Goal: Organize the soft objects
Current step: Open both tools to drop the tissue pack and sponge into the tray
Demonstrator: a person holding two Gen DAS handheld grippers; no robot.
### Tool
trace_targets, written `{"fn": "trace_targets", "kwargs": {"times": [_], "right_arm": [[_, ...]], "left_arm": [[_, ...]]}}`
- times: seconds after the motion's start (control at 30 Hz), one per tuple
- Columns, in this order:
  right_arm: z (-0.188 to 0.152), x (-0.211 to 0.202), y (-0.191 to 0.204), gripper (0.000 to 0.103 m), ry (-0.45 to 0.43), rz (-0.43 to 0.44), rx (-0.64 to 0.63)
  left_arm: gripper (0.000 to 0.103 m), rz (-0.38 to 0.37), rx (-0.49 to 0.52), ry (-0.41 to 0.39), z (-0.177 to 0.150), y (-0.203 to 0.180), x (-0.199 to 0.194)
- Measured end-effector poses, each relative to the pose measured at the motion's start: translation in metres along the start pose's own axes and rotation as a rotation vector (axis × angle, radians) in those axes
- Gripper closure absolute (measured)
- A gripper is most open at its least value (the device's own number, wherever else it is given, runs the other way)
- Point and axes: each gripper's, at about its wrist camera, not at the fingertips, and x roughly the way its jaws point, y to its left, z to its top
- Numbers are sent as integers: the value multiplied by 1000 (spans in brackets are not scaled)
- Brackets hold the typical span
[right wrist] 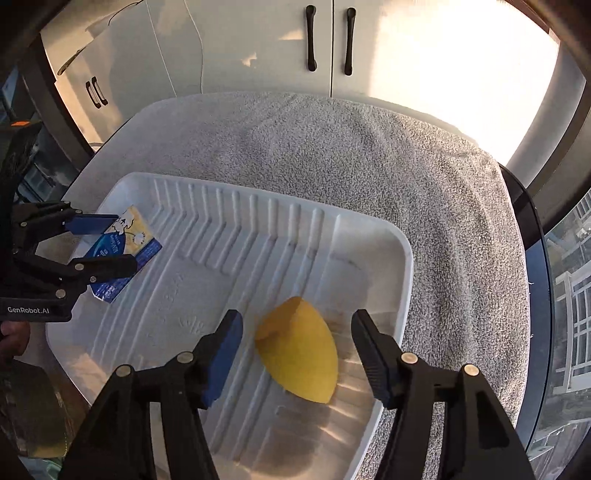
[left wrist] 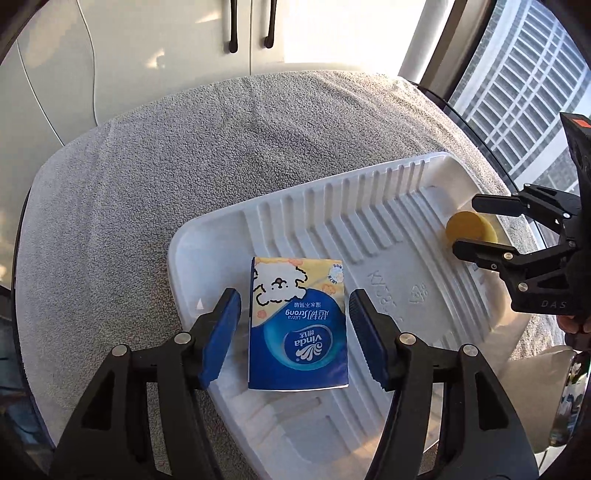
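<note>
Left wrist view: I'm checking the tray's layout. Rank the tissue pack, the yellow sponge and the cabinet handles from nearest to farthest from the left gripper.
1. Tissue pack, between the left gripper's open jaws.
2. Yellow sponge, at the tray's far right.
3. Cabinet handles, beyond the towel.

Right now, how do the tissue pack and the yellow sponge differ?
The tissue pack is a flat printed rectangle, blue and yellow; the sponge is a plain yellow rounded wedge. The pack lies between the left gripper's open jaws, the sponge between the right gripper's. Both rest in the white tray.
</note>
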Motion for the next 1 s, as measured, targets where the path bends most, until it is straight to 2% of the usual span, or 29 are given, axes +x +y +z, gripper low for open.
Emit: {"fn": "trace_targets", "kwargs": {"times": [0.13, 0.3, 0.43, 0.77, 1.0], "right_arm": [[0, -15, -3, 31, -37, -24, -6], [-5, -29, -19, 30, -66, -17, 52], [-12, -34, -31, 30, -64, -18, 98], [-49, -52, -52, 30, -70, -63, 197], [-80, -71, -83, 30, -78, -90, 280]], "left_arm": [[40, 15, -54, -39, 3, 10, -11], [40, 7, -138, -84, 3, 27, -26], [40, 41, -155, -100, -4, 35, -33], [40, 118, -207, -141, -42, 61, -60], [40, 122, -246, -156, -71, 71, -74]]}}
